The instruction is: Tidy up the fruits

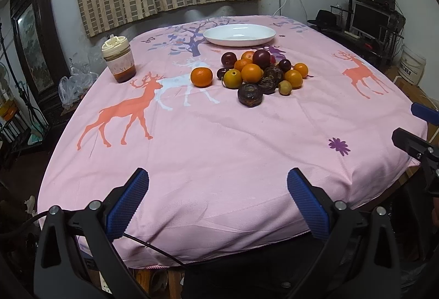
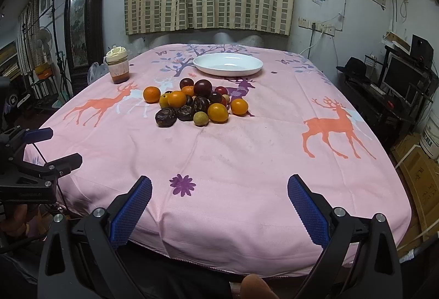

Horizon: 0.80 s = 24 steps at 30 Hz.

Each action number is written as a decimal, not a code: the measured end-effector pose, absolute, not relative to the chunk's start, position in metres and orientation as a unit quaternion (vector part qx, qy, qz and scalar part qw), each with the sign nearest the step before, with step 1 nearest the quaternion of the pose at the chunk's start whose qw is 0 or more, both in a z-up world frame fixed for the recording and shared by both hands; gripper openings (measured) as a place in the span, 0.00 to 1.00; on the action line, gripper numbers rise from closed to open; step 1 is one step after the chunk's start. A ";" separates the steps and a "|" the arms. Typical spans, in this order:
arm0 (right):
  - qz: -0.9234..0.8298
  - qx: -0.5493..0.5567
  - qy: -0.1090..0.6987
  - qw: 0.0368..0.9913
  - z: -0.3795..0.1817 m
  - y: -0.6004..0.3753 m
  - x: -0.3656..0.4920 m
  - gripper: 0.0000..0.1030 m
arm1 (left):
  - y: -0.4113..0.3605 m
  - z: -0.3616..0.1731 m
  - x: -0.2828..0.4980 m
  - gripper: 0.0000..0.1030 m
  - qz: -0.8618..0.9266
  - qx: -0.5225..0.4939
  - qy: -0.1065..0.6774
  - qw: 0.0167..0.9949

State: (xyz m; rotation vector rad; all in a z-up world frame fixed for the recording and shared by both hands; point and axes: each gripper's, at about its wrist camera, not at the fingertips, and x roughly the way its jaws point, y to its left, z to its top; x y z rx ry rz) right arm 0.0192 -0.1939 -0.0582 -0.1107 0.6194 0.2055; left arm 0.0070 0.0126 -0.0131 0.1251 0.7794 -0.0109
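Observation:
A heap of fruit point(image 1: 260, 74) point(image 2: 192, 104) lies mid-table on the pink deer-print cloth: oranges, dark plums, brown wrinkled fruits and small yellow-green ones. One orange point(image 1: 201, 76) point(image 2: 151, 94) sits apart at the heap's left. Behind the heap stands an empty white plate point(image 1: 239, 35) point(image 2: 227, 64). My left gripper point(image 1: 218, 183) hovers open over the table's near edge, nothing between its blue pads. My right gripper point(image 2: 219, 189) is likewise open at the near edge, and it also shows at the right edge of the left wrist view point(image 1: 411, 123).
A lidded jar with brown contents point(image 1: 118, 59) point(image 2: 118, 64) stands at the far left of the table point(image 1: 219, 134). A plastic bag point(image 1: 74, 85) sits off the left edge. Shelves with a monitor point(image 2: 395, 79) line the right wall; curtains hang behind.

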 end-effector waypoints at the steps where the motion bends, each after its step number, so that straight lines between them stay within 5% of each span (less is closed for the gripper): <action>1: 0.100 -0.055 0.306 0.945 -0.060 -0.193 0.020 0.96 | 0.013 -0.014 0.009 0.96 -0.004 0.061 0.382 0.922; 17: 0.132 -0.023 0.324 0.937 -0.062 -0.192 0.103 0.96 | 0.054 -0.033 0.066 0.96 -0.010 -0.005 0.395 0.919; 24: 0.157 -0.036 0.381 0.911 -0.079 -0.174 0.189 0.66 | 0.070 -0.042 0.088 0.96 -0.028 -0.008 0.395 0.918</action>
